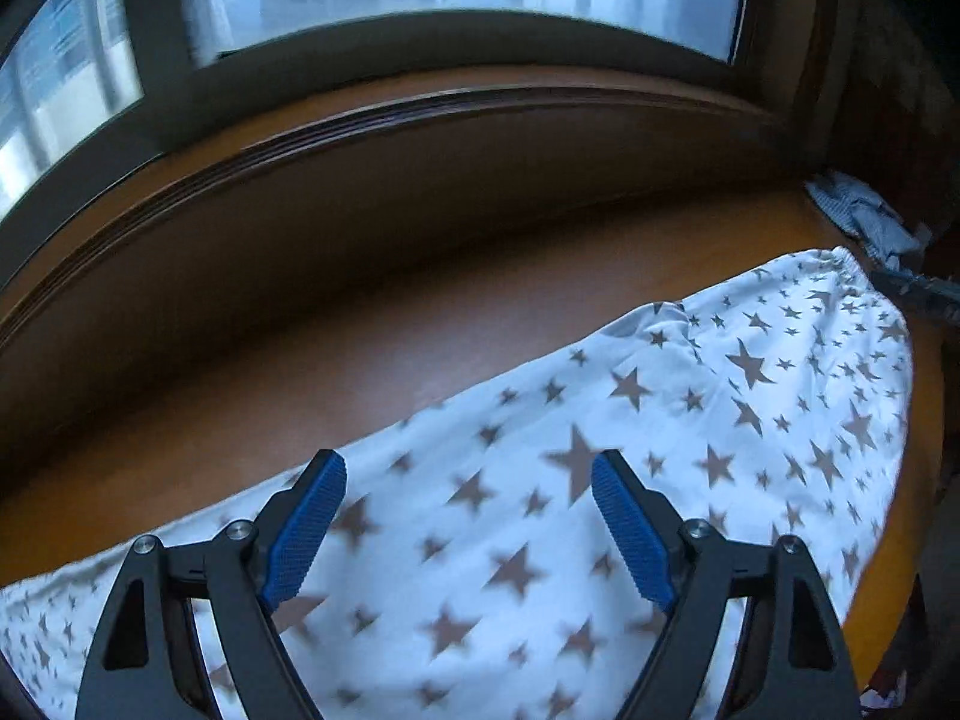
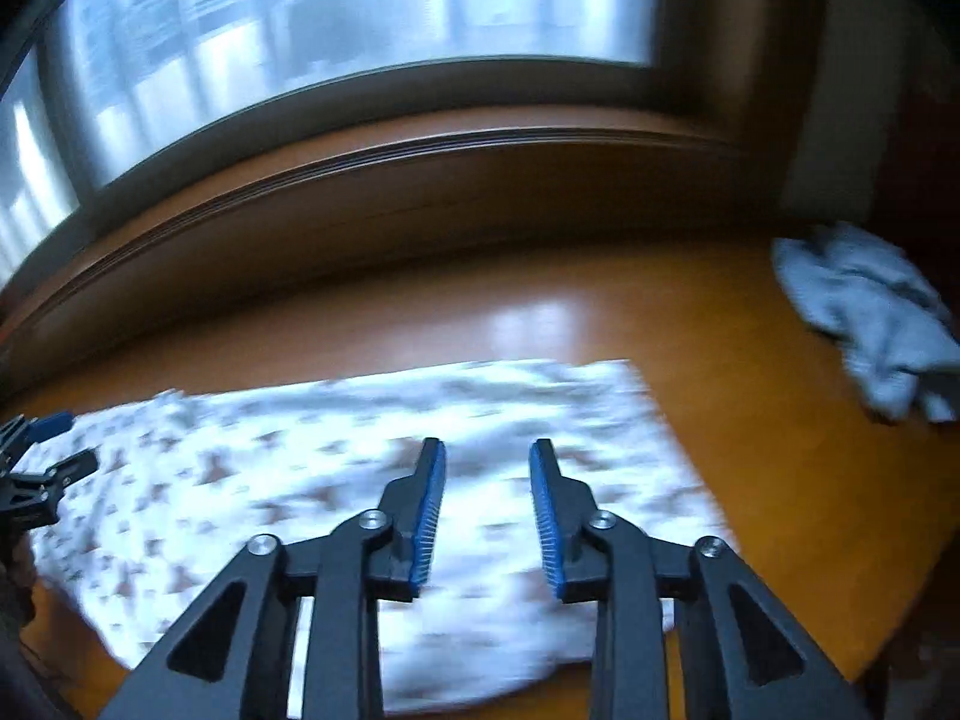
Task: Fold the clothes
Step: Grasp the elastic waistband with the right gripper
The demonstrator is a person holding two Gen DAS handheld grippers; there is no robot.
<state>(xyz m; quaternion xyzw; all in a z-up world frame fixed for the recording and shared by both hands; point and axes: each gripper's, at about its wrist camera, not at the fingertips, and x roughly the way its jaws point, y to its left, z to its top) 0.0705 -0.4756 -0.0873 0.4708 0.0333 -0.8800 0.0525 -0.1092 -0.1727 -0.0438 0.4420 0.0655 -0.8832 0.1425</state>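
Both tongs, left [image 1: 468, 516] and right [image 2: 487, 510], gape above the star-print garment [image 1: 690, 420].

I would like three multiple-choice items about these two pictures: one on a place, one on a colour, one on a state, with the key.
1. Where does the crumpled grey cloth lie?
A. far right of the table
B. on the star-print garment
C. between the right gripper's fingers

2. What colour are the stars on the star-print garment?
A. green
B. brown
C. red

3. How stands the left gripper?
A. shut on the garment
B. shut on nothing
C. open above the garment

Key: 1 A, it rests apart at the right edge; 2 B, brown on white; 3 C, the fingers are spread wide, holding nothing.
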